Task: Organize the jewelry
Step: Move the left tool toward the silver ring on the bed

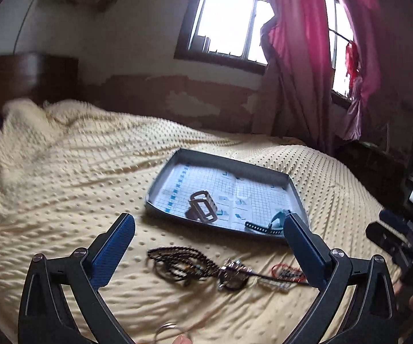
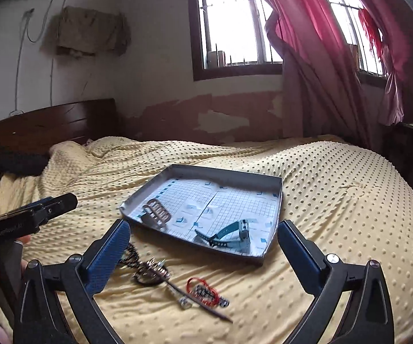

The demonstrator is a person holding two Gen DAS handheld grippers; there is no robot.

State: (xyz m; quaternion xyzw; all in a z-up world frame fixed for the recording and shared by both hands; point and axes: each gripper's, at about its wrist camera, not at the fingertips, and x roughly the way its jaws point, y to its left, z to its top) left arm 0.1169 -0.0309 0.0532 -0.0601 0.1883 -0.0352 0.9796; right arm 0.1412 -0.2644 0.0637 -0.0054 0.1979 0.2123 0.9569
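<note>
A grey tray lined with gridded paper lies on the bed. In it rest a brown watch band and a teal watch. On the blanket in front of the tray lie a dark beaded necklace, a metal brooch-like piece and a red string bracelet. My left gripper hangs open above the necklace, nothing between its fingers. My right gripper is open and empty too, over the tray's near edge.
A yellow dotted blanket covers the bed. A dark headboard, a window and pink curtains stand behind. A metal ring lies at the bottom edge. The other gripper shows at each view's side.
</note>
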